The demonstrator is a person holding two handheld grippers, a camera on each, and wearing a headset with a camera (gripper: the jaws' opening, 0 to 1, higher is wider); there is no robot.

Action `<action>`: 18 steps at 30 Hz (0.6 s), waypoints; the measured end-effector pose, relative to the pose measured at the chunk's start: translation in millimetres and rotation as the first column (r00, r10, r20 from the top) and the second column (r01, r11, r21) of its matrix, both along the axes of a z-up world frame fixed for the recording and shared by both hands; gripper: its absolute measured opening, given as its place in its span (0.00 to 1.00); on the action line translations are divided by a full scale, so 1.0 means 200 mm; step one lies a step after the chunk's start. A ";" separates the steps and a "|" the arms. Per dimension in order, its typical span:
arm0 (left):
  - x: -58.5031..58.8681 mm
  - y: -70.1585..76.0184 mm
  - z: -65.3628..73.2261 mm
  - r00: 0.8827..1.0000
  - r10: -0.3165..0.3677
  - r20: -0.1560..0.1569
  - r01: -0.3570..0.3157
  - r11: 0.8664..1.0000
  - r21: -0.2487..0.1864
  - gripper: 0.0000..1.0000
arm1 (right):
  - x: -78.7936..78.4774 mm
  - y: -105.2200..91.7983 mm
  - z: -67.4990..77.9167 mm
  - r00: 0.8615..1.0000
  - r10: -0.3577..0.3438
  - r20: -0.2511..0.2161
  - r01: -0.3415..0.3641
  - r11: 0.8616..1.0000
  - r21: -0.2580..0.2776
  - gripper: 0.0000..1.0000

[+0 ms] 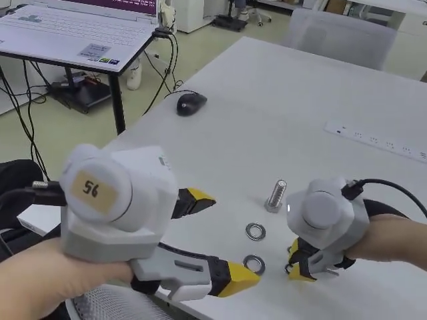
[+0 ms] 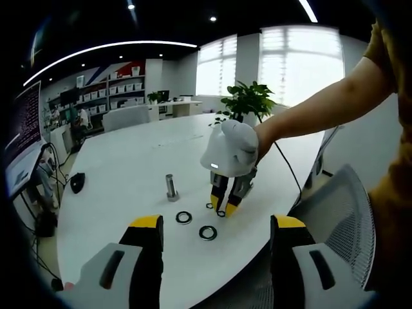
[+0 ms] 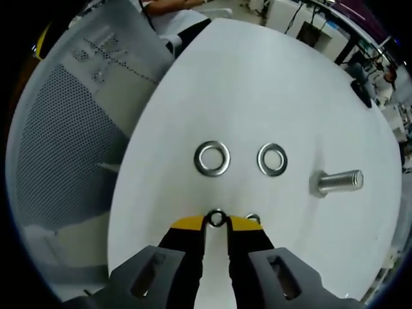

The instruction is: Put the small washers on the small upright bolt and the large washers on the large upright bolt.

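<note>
Right gripper view: right gripper (image 3: pixel 217 224) pinching small washer (image 3: pixel 217 212) | left gripper (image 2: pixel 217 225) jaws wide apart, empty

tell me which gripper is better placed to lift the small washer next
Right. The right gripper has its tips closed on the small washer, close to the upright bolt. The left gripper hangs open, farther back, holding nothing.

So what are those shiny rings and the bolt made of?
The two large silvery ring washers look like metal, probably steel: grey, glossy, catching light. The upright silvery threaded bolt looks the same, with bright glints. The small ring washer in the right hand-held gripper looks alike.
</note>
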State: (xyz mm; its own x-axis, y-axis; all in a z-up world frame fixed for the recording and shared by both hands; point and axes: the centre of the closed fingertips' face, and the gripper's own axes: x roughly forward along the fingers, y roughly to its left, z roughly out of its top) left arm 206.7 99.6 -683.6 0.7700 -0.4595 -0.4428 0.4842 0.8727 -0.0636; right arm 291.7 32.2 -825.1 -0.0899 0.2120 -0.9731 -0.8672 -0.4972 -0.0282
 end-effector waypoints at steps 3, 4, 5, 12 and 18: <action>0.00 0.00 0.00 1.000 0.000 0.000 0.000 1.000 0.001 0.67 | 0.00 0.00 0.00 1.000 -0.002 0.004 0.002 1.000 -0.003 0.14; 0.00 0.00 0.00 1.000 0.000 0.001 0.000 1.000 0.001 0.67 | 0.00 0.00 0.00 1.000 -0.002 0.004 0.002 1.000 -0.003 0.13; 0.00 0.00 0.00 1.000 0.000 0.000 0.000 1.000 0.001 0.66 | 0.00 0.00 0.00 1.000 -0.004 0.004 0.004 1.000 -0.003 0.13; 0.00 -0.01 0.00 1.000 -0.006 -0.001 0.006 1.000 0.003 0.66 | 0.00 0.00 0.00 1.000 -0.011 0.001 0.011 1.000 0.002 0.12; 0.00 -0.01 0.00 1.000 -0.010 -0.002 0.010 1.000 0.010 0.66 | 0.00 -0.02 0.03 1.000 -0.007 0.001 0.007 1.000 -0.001 0.12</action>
State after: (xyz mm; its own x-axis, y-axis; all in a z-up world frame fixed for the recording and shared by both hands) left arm 207.1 97.8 -683.9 0.7644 -0.4625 -0.4491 0.4924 0.8685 -0.0563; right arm 292.0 28.5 -819.9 -0.0871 0.2119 -0.9734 -0.8704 -0.4914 -0.0291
